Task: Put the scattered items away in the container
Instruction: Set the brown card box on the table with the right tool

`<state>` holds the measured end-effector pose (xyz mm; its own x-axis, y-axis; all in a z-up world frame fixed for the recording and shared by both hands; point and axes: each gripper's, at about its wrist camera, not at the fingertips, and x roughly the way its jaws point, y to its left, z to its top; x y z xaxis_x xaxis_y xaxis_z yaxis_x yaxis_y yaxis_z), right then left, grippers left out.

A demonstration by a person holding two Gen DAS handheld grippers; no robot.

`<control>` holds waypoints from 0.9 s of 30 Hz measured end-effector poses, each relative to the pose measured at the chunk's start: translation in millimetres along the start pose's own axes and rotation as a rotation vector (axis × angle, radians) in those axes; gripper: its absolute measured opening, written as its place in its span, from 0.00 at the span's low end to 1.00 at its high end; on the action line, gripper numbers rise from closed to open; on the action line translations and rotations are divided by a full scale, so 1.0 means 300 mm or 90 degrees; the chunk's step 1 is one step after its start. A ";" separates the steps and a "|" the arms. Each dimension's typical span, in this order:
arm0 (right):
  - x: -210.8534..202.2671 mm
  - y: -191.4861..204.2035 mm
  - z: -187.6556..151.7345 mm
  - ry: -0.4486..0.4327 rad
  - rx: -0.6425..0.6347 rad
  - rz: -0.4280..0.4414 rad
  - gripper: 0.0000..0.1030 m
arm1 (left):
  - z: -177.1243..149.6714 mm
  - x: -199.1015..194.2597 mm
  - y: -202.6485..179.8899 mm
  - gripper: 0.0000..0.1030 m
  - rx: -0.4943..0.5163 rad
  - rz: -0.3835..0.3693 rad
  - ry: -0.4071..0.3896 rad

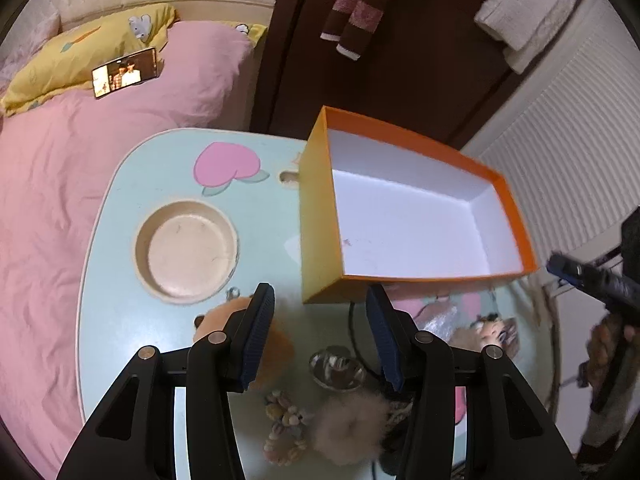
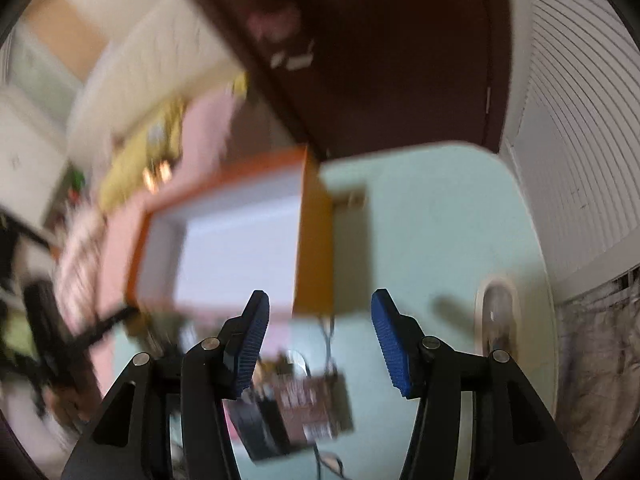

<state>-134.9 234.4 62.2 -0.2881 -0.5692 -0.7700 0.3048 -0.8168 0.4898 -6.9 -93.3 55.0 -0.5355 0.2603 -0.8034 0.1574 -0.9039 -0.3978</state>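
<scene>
An orange box (image 1: 316, 216) with a bare white inside stands on the pale green table (image 1: 120, 280). In front of it lie an orange plush (image 1: 216, 316), a shiny little bowl (image 1: 338, 368), a bead bracelet (image 1: 284, 428), a fluffy pink pom (image 1: 352, 428) and a picture card (image 1: 494, 330). My left gripper (image 1: 320, 300) hangs open above them with nothing between its pads. In the blurred right wrist view my right gripper (image 2: 321, 300) is open over a dark brown packet (image 2: 308, 404), just short of the orange box (image 2: 316, 240).
A round recess (image 1: 186, 250) is sunk into the tabletop left of the box. A pink bed (image 1: 60, 200) with a lit phone (image 1: 126, 72) borders the table's left. Behind stand a brown door (image 1: 400, 80) and a white slatted wall (image 1: 568, 160). A black cable (image 1: 352, 320) crosses the table.
</scene>
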 end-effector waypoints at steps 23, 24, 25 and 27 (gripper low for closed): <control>0.267 0.073 0.085 0.079 0.014 0.062 0.56 | 0.113 0.030 0.024 0.50 -0.022 -0.068 -0.012; 0.254 0.072 0.081 0.073 0.016 0.063 0.56 | 0.109 0.015 0.026 0.50 -0.021 -0.063 -0.021; 0.231 0.072 0.074 0.059 0.015 0.057 0.56 | 0.105 -0.008 0.031 0.50 -0.022 -0.055 -0.037; 0.167 0.084 0.055 0.018 -0.006 0.028 0.56 | 0.095 -0.058 0.041 0.52 -0.017 -0.043 -0.071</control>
<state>-156.5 183.7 42.8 -0.2488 -0.6010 -0.7595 0.3249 -0.7905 0.5191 -19.4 -118.6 76.8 -0.6349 0.2796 -0.7203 0.1392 -0.8756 -0.4625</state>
